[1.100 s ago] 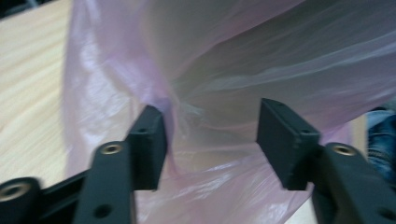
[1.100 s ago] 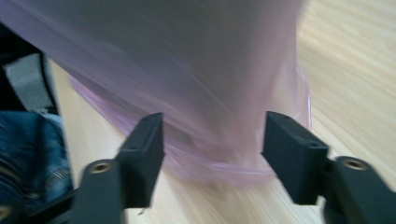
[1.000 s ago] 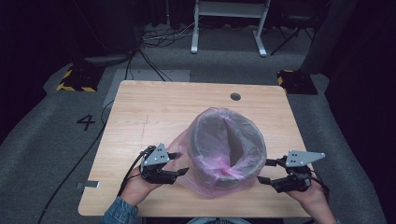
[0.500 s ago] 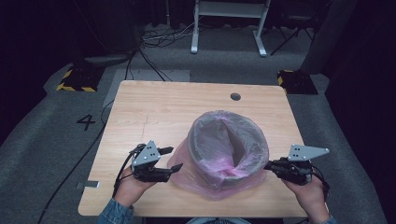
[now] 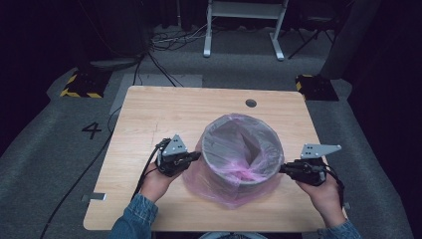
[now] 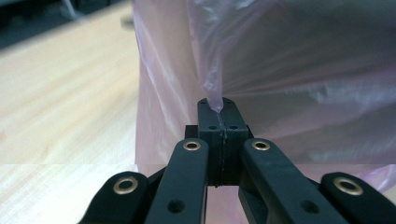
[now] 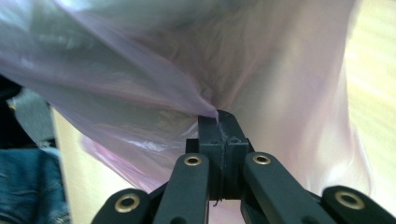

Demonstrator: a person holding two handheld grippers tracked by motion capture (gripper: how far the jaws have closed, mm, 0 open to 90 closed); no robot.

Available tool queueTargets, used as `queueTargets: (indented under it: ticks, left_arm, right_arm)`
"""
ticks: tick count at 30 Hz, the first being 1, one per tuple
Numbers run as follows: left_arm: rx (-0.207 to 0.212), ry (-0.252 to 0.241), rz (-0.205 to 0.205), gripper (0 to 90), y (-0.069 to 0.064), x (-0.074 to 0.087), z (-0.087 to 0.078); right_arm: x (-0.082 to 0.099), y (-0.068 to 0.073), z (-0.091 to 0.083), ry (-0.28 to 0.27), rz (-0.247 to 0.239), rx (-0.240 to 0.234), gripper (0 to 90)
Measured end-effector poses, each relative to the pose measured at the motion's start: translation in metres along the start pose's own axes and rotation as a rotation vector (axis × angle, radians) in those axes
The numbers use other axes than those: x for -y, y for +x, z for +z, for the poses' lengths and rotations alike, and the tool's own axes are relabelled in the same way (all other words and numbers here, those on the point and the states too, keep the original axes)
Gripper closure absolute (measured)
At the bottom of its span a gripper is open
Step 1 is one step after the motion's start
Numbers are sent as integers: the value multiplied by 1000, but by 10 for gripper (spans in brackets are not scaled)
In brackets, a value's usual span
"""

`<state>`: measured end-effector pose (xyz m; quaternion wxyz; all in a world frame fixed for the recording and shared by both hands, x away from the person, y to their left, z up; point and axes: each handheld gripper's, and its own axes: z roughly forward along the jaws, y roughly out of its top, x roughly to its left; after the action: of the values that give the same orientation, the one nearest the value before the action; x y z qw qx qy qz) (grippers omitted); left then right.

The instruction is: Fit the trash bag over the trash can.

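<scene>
Nearest the camera in the high view, two denim sleeves (image 5: pixel 133 219) enter from the bottom edge, cut off by the frame; each hand holds a gripper. Left gripper (image 5: pixel 195 157) sits at the left flank of the pink bag (image 5: pixel 214 186); in the left gripper view its jaws are pressed together on a thin pinch of the film (image 6: pixel 212 88), which rises out of the tips as a narrow pleat. Right gripper (image 5: pixel 282 169) sits at the bag's right flank; in the right gripper view its jaws are likewise closed on a gathered fold of film (image 7: pixel 205 105) that fans out up and to the left. Film beyond the tips is blurred in both gripper views. The bag is translucent and lines a grey round bin (image 5: pixel 242 149) standing on the near half of the wooden table (image 5: pixel 164 112), its mouth folded over the rim and its skirt hanging down the outside to the tabletop. The bin's outer wall is veiled by the film; its bottom is hard to make out under crumpled pink plastic. Farther back, a dark round grommet (image 5: pixel 251 103) sits near the table's far edge. Beyond it, the grey floor carries a painted "4" (image 5: pixel 91 130), cables (image 5: pixel 164 42), and white frame legs (image 5: pixel 244 27) cut off at the top; surroundings there are too dark to read.
</scene>
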<state>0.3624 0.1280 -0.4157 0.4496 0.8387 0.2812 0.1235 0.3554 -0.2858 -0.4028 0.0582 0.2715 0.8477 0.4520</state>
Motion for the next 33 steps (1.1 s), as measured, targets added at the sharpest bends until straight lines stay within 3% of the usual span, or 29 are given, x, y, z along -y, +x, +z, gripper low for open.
queueTargets:
  ticks: [9, 14, 17, 21, 23, 24, 26, 27, 28, 30, 33]
  left_arm:
    - [-30, 21, -51, 900, 21, 9, 8]
    - [-39, 40, -40, 900, 23, 15, 14]
    - [-61, 93, -7, 900, 20, 18, 21]
    - [34, 128, 56, 900, 1, 26, 24]
    - [122, 145, 85, 900, -10, 30, 20]
    - [123, 156, 102, 900, -13, 31, 18]
    - [89, 136, 126, 900, -17, 29, 11]
    - [70, 97, 103, 900, -14, 27, 6]
    - [34, 39, 55, 900, -6, 23, 0]
    - [-7, 4, 18, 900, 2, 20, -3]
    - [-62, 47, -2, 900, 13, 20, 7]
  right_arm:
    - [16, -30, 35, 163, 79, -3, 900]
    - [23, -32, 38, 185, 97, -16, 900]
    - [23, -29, 33, 180, 92, -24, 900]
    - [26, -20, 24, 192, 74, -56, 900]
    - [30, -16, 16, 205, 70, -69, 900]
    - [31, -16, 11, 207, 71, -69, 900]
    - [31, -14, 2, 187, 56, -68, 900]
    - [29, -12, -3, 160, 44, -73, 900]
    - [25, -11, -8, 130, 35, -69, 900]
    - [15, -9, -13, 76, 12, -34, 900]
    - [6, -10, -8, 42, 0, -6, 900]
